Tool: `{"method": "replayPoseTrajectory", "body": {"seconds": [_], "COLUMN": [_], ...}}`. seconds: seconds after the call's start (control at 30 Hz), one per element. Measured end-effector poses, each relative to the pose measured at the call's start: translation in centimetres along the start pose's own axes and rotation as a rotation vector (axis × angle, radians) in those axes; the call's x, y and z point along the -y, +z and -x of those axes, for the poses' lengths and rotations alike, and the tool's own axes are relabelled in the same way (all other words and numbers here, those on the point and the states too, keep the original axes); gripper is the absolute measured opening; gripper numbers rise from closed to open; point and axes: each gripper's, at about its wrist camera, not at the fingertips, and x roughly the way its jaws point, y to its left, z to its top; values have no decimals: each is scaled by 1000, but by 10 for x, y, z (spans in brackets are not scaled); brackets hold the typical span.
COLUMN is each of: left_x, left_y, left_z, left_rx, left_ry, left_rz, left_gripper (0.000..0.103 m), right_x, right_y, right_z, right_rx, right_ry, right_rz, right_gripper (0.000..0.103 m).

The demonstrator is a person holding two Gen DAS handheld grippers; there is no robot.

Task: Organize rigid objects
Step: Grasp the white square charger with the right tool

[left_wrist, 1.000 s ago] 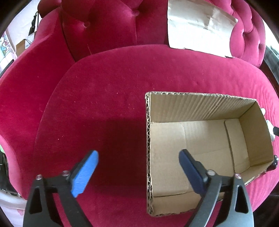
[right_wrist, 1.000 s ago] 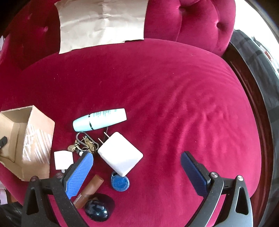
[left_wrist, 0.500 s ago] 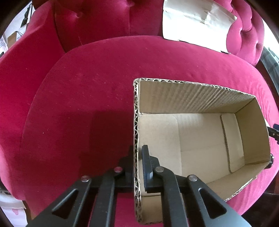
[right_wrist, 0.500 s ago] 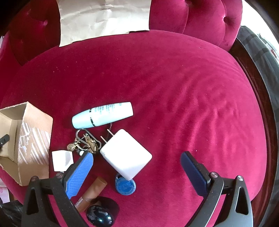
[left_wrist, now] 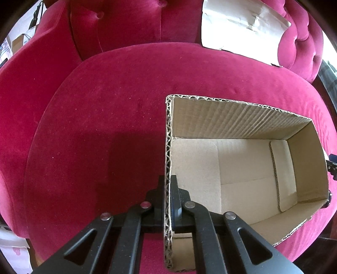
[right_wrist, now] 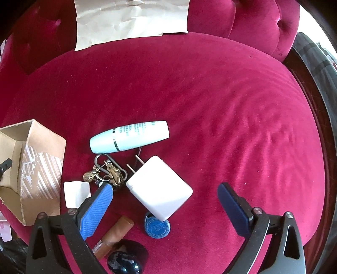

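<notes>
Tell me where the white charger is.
In the right wrist view, the white charger lies on the red cushion, below the pale tube and right of the keys.

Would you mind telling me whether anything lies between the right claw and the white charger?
Nothing visible does: the open right claw hovers over the white charger, with only bare cushion around.

box (left_wrist: 242, 124): 1
tube (right_wrist: 129, 137): 1
charger (right_wrist: 160, 187): 1
keys (right_wrist: 109, 170): 1 bunch
blue fob (right_wrist: 157, 227): 1
white card (right_wrist: 74, 192): 1
brown stick (right_wrist: 115, 234): 1
dark ball (right_wrist: 123, 263): 1
paper sheet (right_wrist: 130, 19): 1
</notes>
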Motion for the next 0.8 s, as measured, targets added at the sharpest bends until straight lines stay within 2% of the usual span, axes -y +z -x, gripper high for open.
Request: {"method": "replayPoseTrajectory", "body": {"seconds": [0.13, 0.23, 0.4, 0.8], "left_x": [1, 1, 1, 0], "left_y": [1, 2, 2, 0], "left_z": [-1, -2, -2, 1], "left_rx": [1, -1, -1, 7], "left_ry": [4, 4, 6, 17], "left_rz": [-1, -1, -1, -5], "left_gripper": [3, 3, 4, 4], "right_x": [5, 8, 14, 31], "right_y": [2, 4, 8, 22], "right_z": [-3, -4, -3, 22], "right_rx": [-18, -26, -27, 20], "right_ry": [16, 43, 56, 22], "right_rz": [-7, -11, -29, -57], "right_gripper": [86, 67, 66, 66]}}
